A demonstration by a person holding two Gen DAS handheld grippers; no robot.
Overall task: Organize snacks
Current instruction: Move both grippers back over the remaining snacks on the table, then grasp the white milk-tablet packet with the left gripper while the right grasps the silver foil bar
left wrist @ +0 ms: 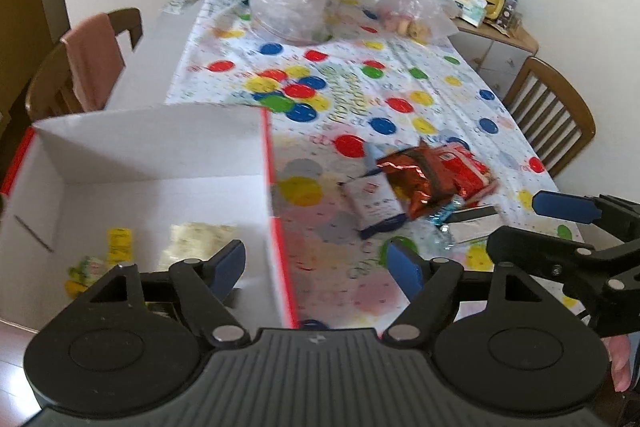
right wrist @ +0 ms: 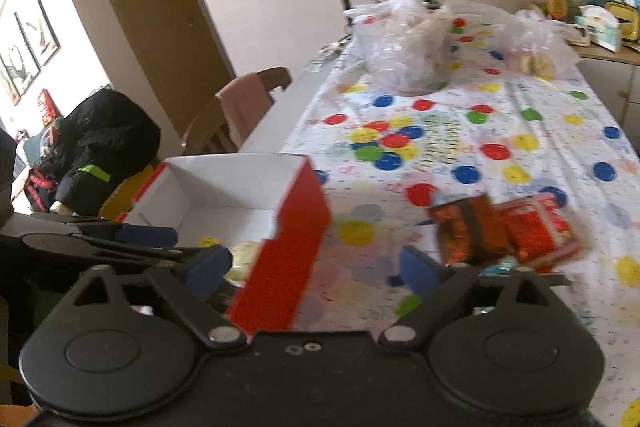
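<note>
The dotted surface (left wrist: 400, 75) carried a box (left wrist: 160, 155) at 9 o'clock, receiving snacks; the packets (left wrist: 432, 175) lay at 2 o'clock. The left gripper (left wrist: 320, 267) and right gripper (right wrist: 316, 267) stood spread, empty.

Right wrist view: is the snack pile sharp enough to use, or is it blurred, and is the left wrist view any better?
Right wrist view: the snack pile is smeared by motion blur and its print is unreadable; the red box also has soft edges. Left wrist view: the pile is somewhat crisper; fisheye bends the table edges in both.
</note>
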